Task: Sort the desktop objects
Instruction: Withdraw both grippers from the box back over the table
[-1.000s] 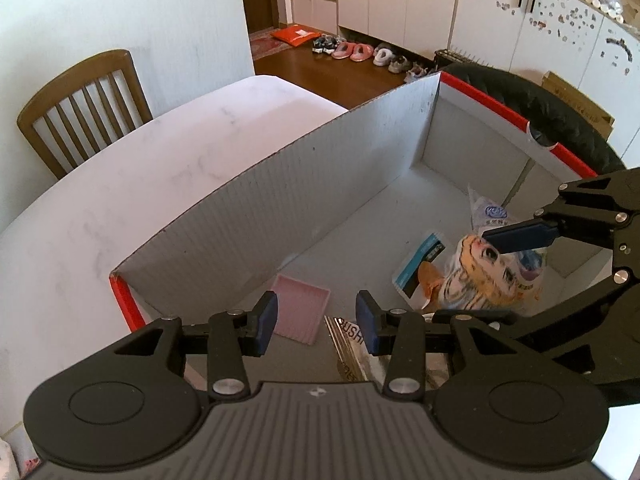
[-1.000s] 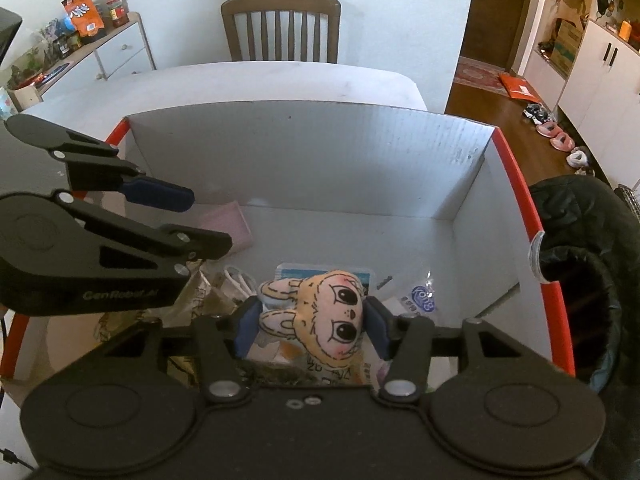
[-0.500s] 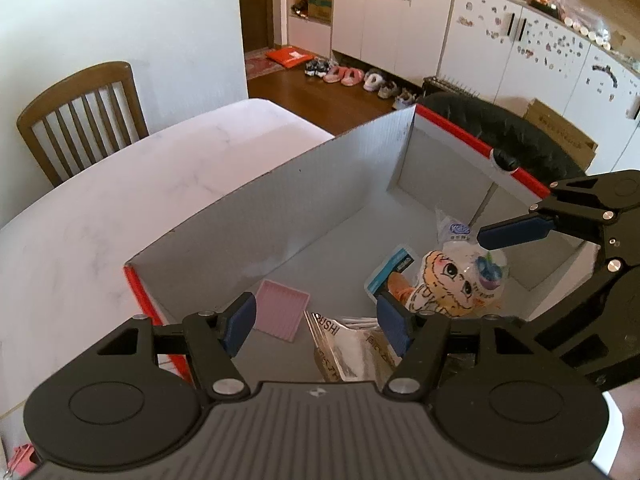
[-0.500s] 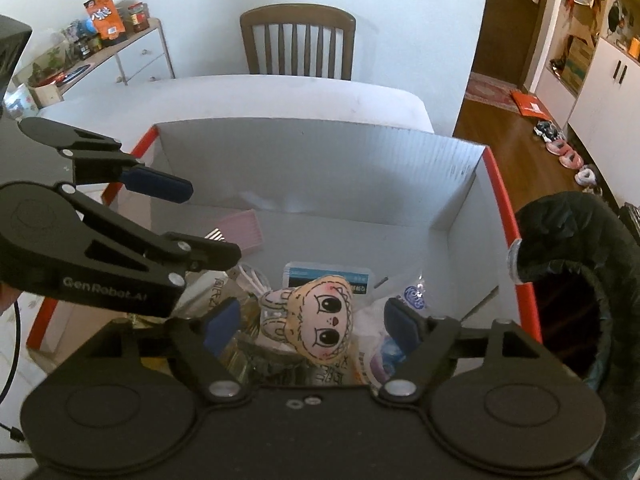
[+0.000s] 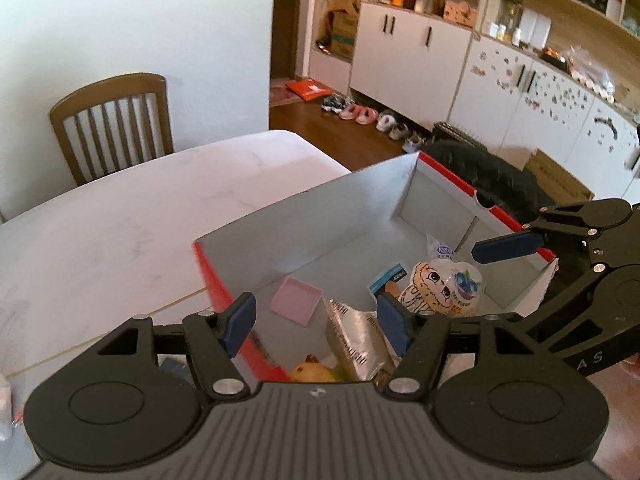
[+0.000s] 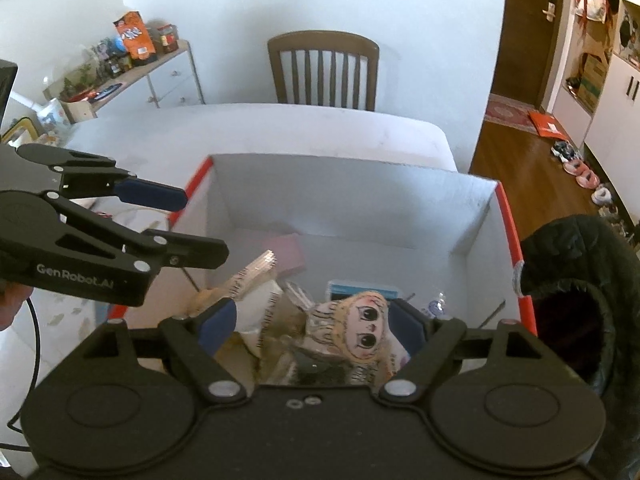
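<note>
A white cardboard box [image 5: 304,216] with a red rim stands on the table. In it lie a yellow-haired plush doll [image 5: 428,288], a pink square pad [image 5: 296,300], a silver snack packet [image 5: 356,336], a blueberry jelly pouch [image 5: 466,286] and a blue-white card [image 5: 386,278]. My left gripper [image 5: 316,320] hangs open over the box's near left corner, nothing between its pads. My right gripper [image 6: 312,320] hovers above the doll [image 6: 366,328]. Its jaws are opening and the pads stand clear of the doll on both sides.
The white table [image 5: 120,232] stretches beyond the box to a wooden chair [image 5: 116,136]. A black jacket [image 6: 576,280] drapes just past the box's right wall. A thin cable [image 5: 120,328] lies on the table left of the box. A sideboard [image 6: 160,72] stands far left.
Both grippers have risen out of the box and their jaws have widened. The right one let go of the doll, which now lies among the packets.
</note>
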A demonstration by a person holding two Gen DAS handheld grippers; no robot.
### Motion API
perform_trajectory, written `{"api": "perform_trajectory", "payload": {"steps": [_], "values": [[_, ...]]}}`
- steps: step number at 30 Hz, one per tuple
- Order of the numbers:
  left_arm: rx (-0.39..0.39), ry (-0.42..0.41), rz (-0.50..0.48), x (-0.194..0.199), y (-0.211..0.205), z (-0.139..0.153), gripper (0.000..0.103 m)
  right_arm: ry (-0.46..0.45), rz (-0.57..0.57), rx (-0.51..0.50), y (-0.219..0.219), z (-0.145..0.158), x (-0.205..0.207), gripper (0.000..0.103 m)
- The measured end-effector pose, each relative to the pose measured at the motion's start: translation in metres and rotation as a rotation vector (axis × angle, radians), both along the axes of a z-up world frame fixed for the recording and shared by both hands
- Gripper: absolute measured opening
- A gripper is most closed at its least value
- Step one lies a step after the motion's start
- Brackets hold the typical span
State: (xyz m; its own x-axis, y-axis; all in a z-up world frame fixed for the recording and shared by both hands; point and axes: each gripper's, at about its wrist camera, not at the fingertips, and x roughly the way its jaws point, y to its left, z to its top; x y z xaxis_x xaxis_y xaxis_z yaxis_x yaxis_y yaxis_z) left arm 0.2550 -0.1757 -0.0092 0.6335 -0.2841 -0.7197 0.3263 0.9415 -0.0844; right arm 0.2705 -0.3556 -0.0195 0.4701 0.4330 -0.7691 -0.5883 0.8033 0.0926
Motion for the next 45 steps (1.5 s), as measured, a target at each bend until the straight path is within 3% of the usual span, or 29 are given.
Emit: {"api": "perform_trajectory", "payload": {"steps": [10, 18, 20, 26, 28, 33, 34, 40, 45], "values": [[0.008, -0.036, 0.011, -0.048, 0.055, 0.016, 0.066, -0.083, -0.009, 0.032, 0.025, 0.024, -0.028, 0.084], [-0.016, -0.032, 0.022, -0.076, 0.111, 0.015, 0.066, -0.074, -0.028, 0.057, 0.063, 0.035, -0.052, 0.088], [-0.011, -0.038, 0.029, -0.082, 0.126, 0.015, 0.074, -0.068, -0.033, 0.059, 0.074, 0.034, -0.058, 0.088], [-0.014, -0.038, 0.063, -0.095, 0.175, 0.012, 0.078, -0.043, -0.042, 0.070, 0.114, 0.030, -0.073, 0.089], [-0.021, -0.028, 0.083, -0.098, 0.192, 0.009, 0.088, -0.037, -0.042, 0.068, 0.128, 0.027, -0.078, 0.089], [-0.017, -0.029, 0.117, -0.103, 0.230, -0.001, 0.095, -0.030, -0.031, 0.069, 0.166, 0.021, -0.090, 0.090], [-0.020, -0.030, 0.123, -0.105, 0.237, -0.002, 0.102, -0.029, -0.027, 0.068, 0.173, 0.019, -0.092, 0.090], [-0.043, -0.036, 0.158, -0.106, 0.273, -0.012, 0.103, -0.027, -0.009, 0.052, 0.215, 0.010, -0.100, 0.090], [-0.017, -0.058, 0.186, -0.103, 0.299, -0.020, 0.103, -0.016, 0.001, 0.042, 0.246, 0.002, -0.101, 0.090]]}}
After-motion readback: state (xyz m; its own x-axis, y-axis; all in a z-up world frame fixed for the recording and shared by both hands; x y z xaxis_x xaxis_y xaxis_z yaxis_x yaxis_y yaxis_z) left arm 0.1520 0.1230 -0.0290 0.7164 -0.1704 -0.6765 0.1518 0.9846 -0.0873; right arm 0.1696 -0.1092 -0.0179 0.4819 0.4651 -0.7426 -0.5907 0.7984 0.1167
